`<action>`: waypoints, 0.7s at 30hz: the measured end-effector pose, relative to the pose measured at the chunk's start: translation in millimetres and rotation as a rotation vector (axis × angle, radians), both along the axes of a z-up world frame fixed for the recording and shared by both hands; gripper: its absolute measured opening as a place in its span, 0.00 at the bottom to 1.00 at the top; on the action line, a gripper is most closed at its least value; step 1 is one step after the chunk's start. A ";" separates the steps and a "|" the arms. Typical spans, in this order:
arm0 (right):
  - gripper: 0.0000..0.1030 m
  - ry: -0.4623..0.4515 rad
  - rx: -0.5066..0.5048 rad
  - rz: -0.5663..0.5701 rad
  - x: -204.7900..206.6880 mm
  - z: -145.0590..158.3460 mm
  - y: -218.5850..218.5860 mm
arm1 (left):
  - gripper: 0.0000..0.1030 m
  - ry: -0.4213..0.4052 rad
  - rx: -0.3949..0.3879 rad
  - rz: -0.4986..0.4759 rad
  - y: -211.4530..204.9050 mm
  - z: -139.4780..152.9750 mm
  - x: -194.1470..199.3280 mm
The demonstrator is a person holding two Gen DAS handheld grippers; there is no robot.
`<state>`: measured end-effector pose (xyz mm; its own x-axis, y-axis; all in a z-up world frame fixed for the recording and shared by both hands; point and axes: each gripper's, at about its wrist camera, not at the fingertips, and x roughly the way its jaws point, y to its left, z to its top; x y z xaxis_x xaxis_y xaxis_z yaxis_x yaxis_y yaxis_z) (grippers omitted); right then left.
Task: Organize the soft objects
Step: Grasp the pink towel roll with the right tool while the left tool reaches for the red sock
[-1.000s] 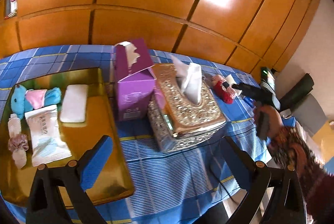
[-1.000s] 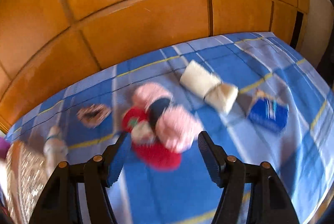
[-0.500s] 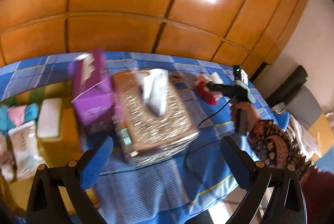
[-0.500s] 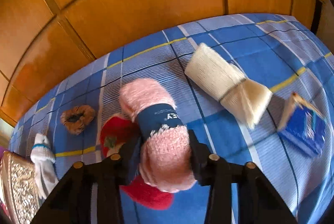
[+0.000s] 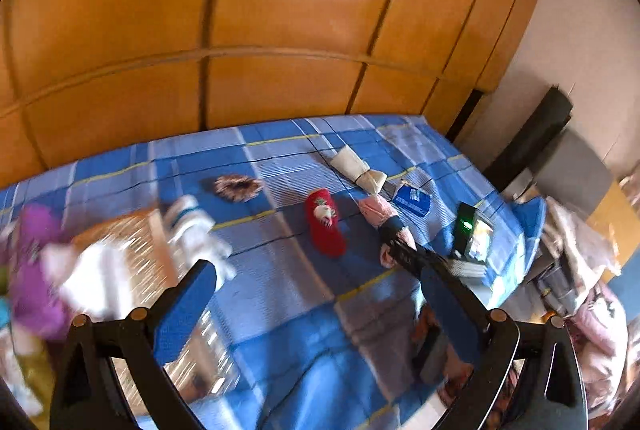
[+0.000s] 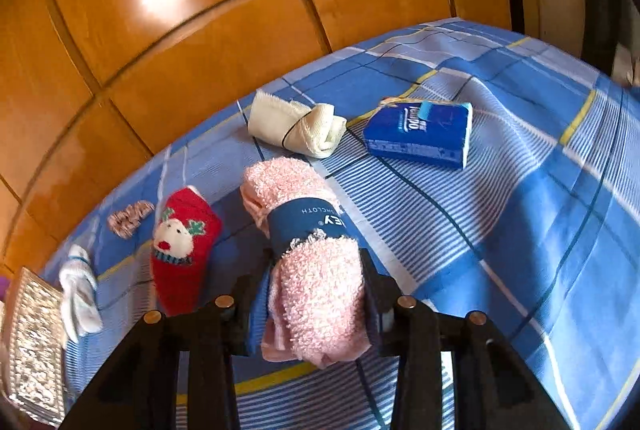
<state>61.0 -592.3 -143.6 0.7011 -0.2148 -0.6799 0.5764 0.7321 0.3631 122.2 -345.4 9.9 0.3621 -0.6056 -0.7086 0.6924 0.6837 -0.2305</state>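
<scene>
Lifted pink socks (image 6: 316,270) now hide right hand-held gripper (image 6: 316,294) pads.

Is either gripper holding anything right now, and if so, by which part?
The right gripper is shut on the pink fluffy cloth bundle, clamped on its near end, just below the dark blue paper band. The left gripper is open, holding nothing.
</scene>
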 end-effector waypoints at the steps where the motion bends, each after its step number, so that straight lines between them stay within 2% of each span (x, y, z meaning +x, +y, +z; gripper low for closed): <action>1: 0.38 -0.015 0.013 -0.003 1.2 -2.8 -4.7 | 1.00 0.002 0.022 -0.012 -17.9 -5.6 5.5; 5: 0.38 -0.063 0.047 -0.006 0.0 -7.2 -10.7 | 1.00 0.025 0.130 -0.039 -80.7 -38.1 28.7; 12: 0.37 -0.109 0.068 -0.018 -8.6 -10.8 -12.2 | 0.99 -0.014 0.348 -0.051 -146.3 -111.3 65.0; 15: 0.37 -0.116 0.066 -0.022 -9.3 -11.5 -12.4 | 0.94 -0.047 0.405 -0.063 -163.0 -132.6 75.0; 17: 0.37 -0.120 0.065 -0.023 -9.9 -11.8 -12.4 | 0.86 -0.067 0.432 -0.072 -170.7 -141.6 79.4; 19: 0.37 -0.122 0.062 -0.024 -10.2 -12.3 -11.9 | 0.82 -0.069 0.430 -0.089 -174.5 -147.2 81.5; 21: 0.37 -0.125 0.062 -0.027 -10.3 -13.1 -12.0 | 0.70 -0.080 0.421 -0.112 -176.1 -149.6 80.4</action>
<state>50.7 -604.3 -156.7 0.7759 -0.1950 -0.6000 0.5427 0.6912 0.4772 202.6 -521.5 -139.7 0.3744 -0.3088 -0.8743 0.7719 0.6263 0.1093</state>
